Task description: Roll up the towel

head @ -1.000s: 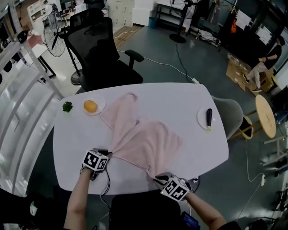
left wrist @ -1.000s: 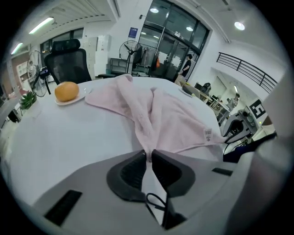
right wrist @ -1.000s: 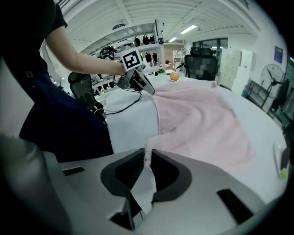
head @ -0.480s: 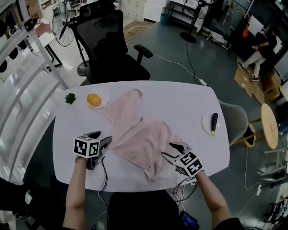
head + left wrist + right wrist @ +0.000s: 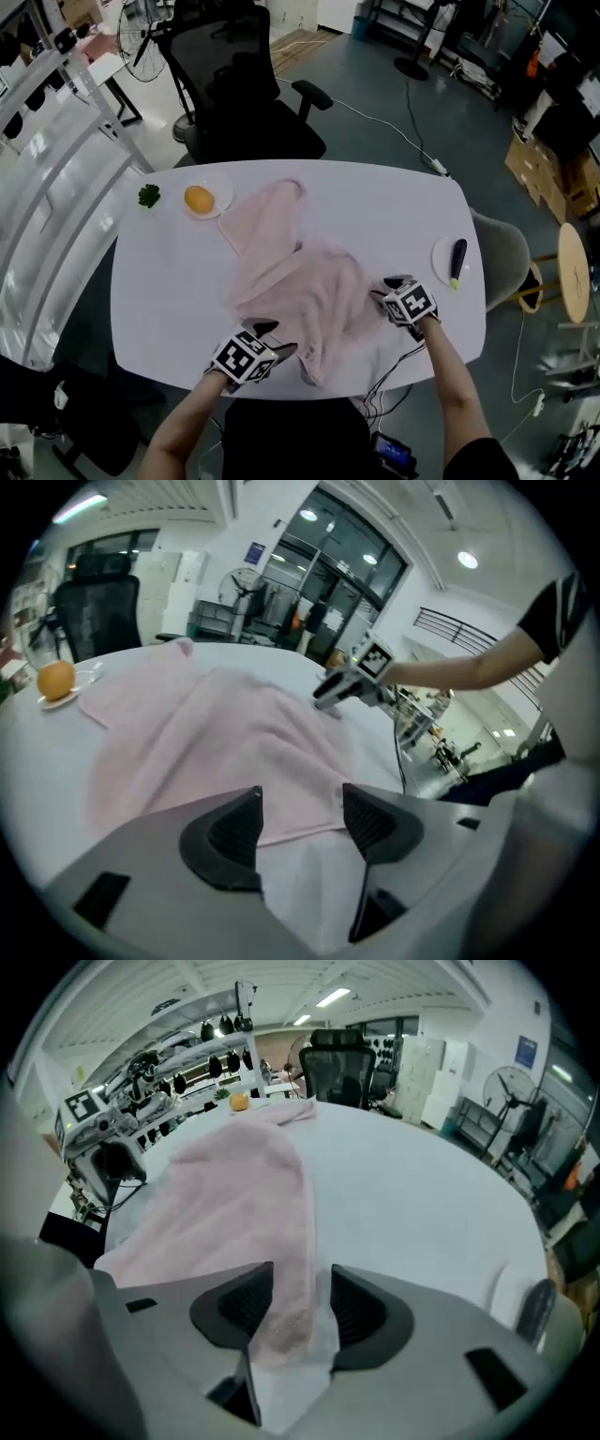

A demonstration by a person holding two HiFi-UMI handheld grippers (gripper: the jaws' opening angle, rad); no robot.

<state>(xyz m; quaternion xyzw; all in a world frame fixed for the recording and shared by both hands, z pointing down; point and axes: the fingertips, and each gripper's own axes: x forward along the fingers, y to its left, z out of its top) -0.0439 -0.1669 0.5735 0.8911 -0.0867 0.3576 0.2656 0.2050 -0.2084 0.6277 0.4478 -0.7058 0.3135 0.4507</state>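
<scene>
Head view: pink towel [image 5: 291, 281] lies rumpled and unrolled on the table [image 5: 394, 206], middle to near edge. Left gripper [image 5: 302, 803] jaws stand apart, just easing inward, towel hem at their tips. Right gripper [image 5: 302, 1283] jaws stand apart, just closing, towel edge between them, unpinched. Advise gripping both corners evenly, flattening first. No legible writing.

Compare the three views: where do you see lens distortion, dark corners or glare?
Head view: evenly lit, sharp, no hard shadows on the table. Left gripper view: strong fisheye, black corners, ceiling lamps flare white. Right gripper view: same fisheye and black corners, far shelves curve.
</scene>
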